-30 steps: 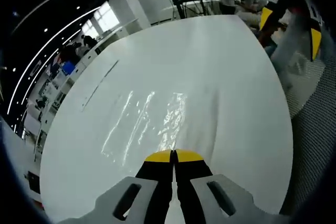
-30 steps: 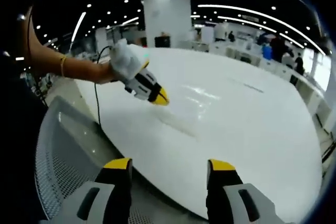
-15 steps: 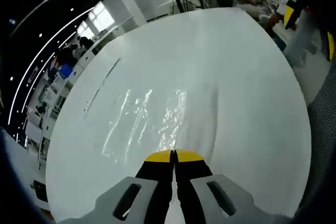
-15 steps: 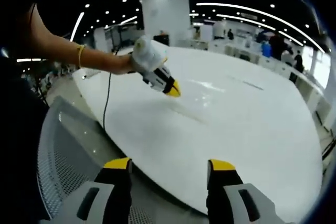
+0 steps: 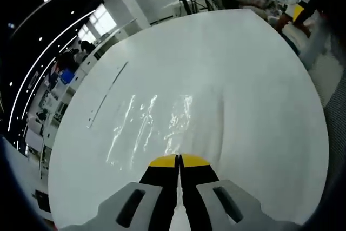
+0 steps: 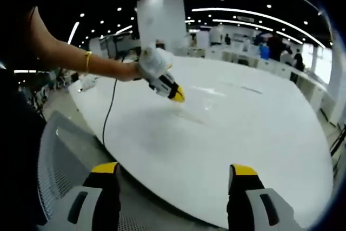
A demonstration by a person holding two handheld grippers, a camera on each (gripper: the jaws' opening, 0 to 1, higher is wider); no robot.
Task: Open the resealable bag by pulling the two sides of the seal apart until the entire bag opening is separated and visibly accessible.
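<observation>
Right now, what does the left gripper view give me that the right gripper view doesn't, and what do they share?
Left gripper view: the left gripper from behind, jaws together at the near edge of the clear bag, its creases plain. Right gripper view: the right gripper, jaws apart off the table's edge, plus the person's arm and a mesh chair. Both: the white table and bag.

A white table [image 5: 254, 90] fronts a pillar [image 6: 161, 22], and what seems a mesh chair [image 6: 59, 160].
</observation>
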